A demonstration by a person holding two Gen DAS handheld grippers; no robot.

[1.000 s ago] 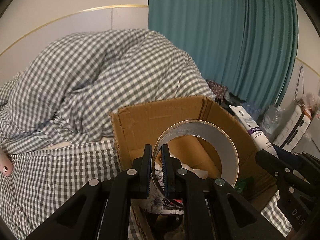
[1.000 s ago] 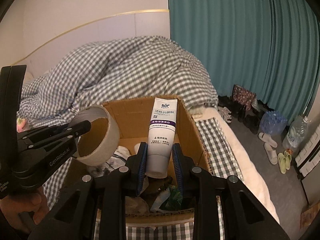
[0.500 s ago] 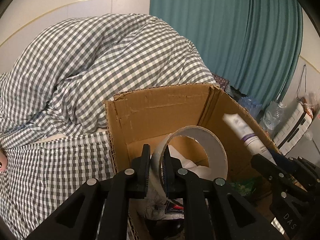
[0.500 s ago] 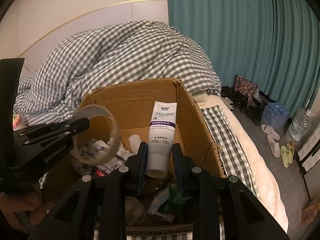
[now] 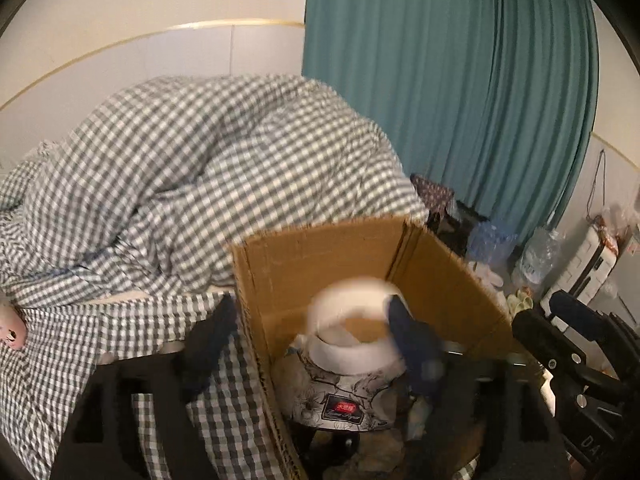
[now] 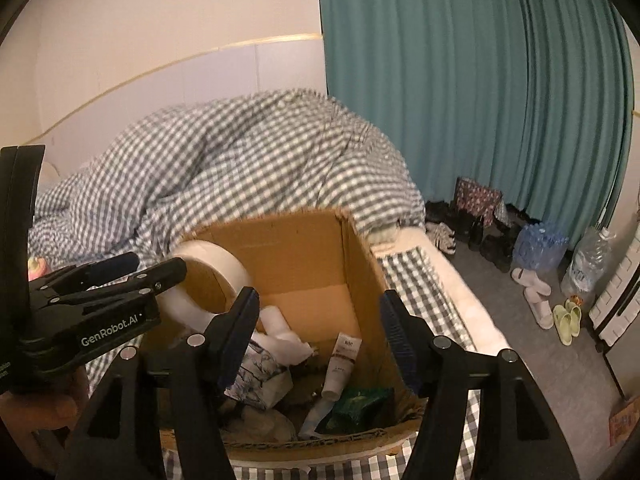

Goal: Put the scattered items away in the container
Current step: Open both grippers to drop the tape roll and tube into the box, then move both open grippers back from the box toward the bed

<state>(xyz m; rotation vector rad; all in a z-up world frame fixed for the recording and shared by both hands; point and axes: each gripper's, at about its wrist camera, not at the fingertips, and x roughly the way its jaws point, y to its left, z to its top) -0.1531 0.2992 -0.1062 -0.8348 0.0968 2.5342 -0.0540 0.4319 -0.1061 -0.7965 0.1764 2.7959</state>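
The open cardboard box (image 5: pixel 320 256) (image 6: pixel 304 248) stands on the checked bed. My left gripper (image 5: pixel 310 308) (image 6: pixel 156 264) hangs over its left side, jaws opening wide and blurred. The white tape roll (image 5: pixel 352 328) (image 6: pixel 212 280) sits tilted and blurred between them, free of the pads, over a floral packet (image 5: pixel 340 396). My right gripper (image 6: pixel 318 296) (image 5: pixel 540 310) is above the box's near side with its jaws opening and nothing between them. The white tube (image 6: pixel 340 364) lies loose in the box below it.
A heaped checked duvet (image 5: pixel 180 168) fills the bed behind the box. A green packet (image 6: pixel 356 404) and crumpled paper lie in the box. Right of the bed, shoes and slippers (image 6: pixel 536 296), water bottles (image 6: pixel 536 248) and a teal curtain (image 6: pixel 480 80).
Both grippers have opened. The tube has dropped out of the right jaws into the box. The tape roll has left the left jaws and tipped down into the box.
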